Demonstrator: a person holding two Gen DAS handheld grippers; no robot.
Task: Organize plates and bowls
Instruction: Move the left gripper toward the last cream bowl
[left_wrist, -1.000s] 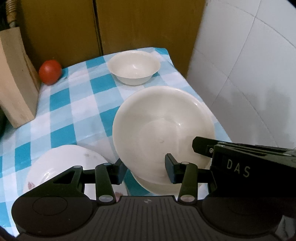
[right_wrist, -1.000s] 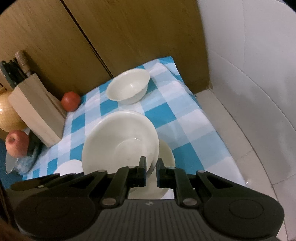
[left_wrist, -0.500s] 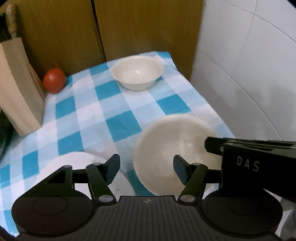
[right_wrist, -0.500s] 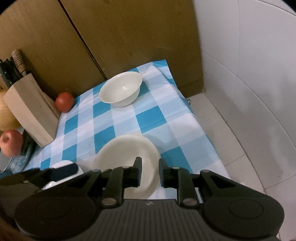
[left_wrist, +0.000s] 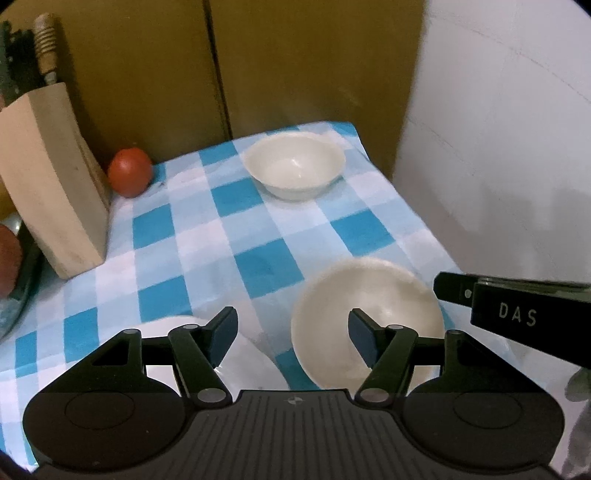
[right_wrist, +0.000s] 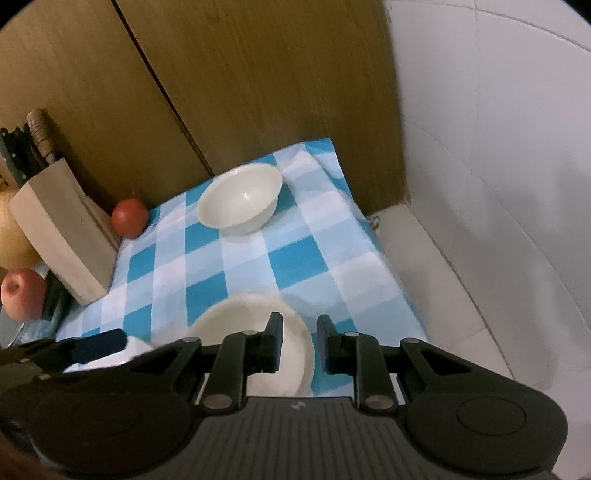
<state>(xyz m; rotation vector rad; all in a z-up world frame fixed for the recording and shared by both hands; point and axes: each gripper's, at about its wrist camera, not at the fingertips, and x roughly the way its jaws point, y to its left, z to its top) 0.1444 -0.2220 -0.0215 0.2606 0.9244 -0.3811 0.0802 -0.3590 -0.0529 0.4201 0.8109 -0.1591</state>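
With the plate (right_wrist: 255, 325) lying at six o'clock on the cloth (right_wrist: 295, 266), the left gripper (left_wrist: 291, 332), just opened, and right gripper (right_wrist: 300, 341), slightly parted, hold nothing; next, likely fetch the bowl (right_wrist: 240, 199) at twelve o'clock.

Left gripper (left_wrist: 292, 328) — jaws apart, having just been opening — hovers with nothing between them over the blue-and-white checked tablecloth (left_wrist: 236, 236). A wide cream-white shallow plate (left_wrist: 384, 295) lies at the near right under its right finger, a flat white plate (left_wrist: 247, 354) at near left. A small cream round bowl (left_wrist: 294, 164) sits at the far edge — a red tomato (left_wrist: 130, 171) beside a pale wooden knife block (left_wrist: 48, 177) at left; the black right gripper (left_wrist: 517, 314) enters from the right.
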